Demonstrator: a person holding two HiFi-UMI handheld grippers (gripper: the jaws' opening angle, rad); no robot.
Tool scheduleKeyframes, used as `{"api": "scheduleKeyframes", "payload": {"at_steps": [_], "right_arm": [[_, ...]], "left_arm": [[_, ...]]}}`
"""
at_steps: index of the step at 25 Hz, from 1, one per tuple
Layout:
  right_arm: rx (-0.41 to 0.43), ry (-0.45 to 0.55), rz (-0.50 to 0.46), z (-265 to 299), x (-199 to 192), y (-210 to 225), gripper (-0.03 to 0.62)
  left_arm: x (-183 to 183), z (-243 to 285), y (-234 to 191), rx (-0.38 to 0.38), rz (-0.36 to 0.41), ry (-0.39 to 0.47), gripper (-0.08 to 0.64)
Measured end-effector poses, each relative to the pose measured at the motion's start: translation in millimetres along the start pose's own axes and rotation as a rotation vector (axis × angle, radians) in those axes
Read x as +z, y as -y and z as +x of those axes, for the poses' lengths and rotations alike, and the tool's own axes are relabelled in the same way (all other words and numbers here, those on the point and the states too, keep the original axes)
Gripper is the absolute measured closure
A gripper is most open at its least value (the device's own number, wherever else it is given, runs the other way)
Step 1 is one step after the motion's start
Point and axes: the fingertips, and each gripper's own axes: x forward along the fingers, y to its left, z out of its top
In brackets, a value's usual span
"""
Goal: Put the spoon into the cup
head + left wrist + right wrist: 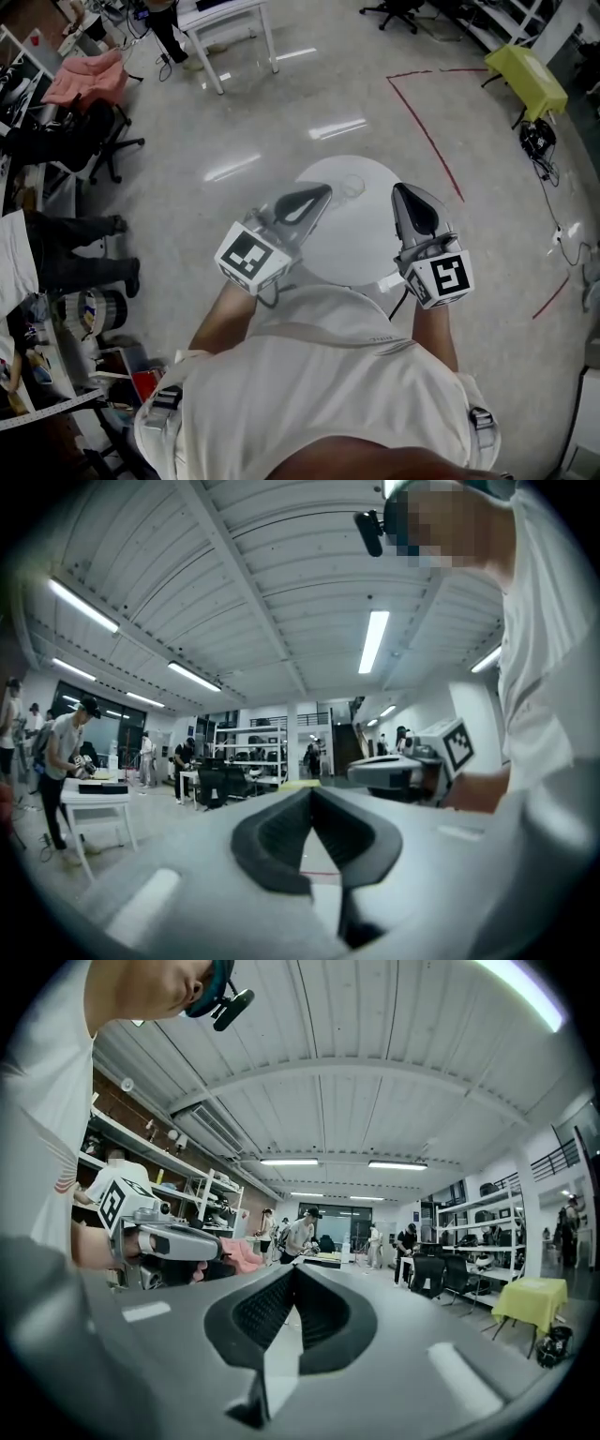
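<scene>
Left tongs (312, 791) and right tongs (293, 1269), ribbed black, pinched closed over round white table (361, 246).

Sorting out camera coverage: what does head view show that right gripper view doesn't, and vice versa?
Only head view: the round white table, a clear cup on it, and red tape on the floor.
Only right gripper view: ceiling lights and the head-mounted camera.
Both: the left gripper, the right gripper with its fingers shut on nothing, and the yellow table.
</scene>
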Motion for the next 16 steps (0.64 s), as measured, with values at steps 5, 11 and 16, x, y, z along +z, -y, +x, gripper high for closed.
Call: {"api": "scheduleKeyframes", "payload": {"at_steps": [5,11,16], "right_arm": [[0.017,-0.015,0.003,0.4,-6.8,-1.0,0.586],[0.043,-0.034,-0.002,2.4,-12.4,-5.2,0.586],[0.052,-0.036,-0.017,10.3,-8.5,-8.7,0.586]], "left_arm": [[-1.2,-1.8,3.4,-0.004,0.004,-0.006,0.558],[-1.0,-3.3,6.7,0.001,0.000,-0.002,0.558],[-0.3,-4.3,-0.1,0.010,-0.007,-0.008,0.558]]}}
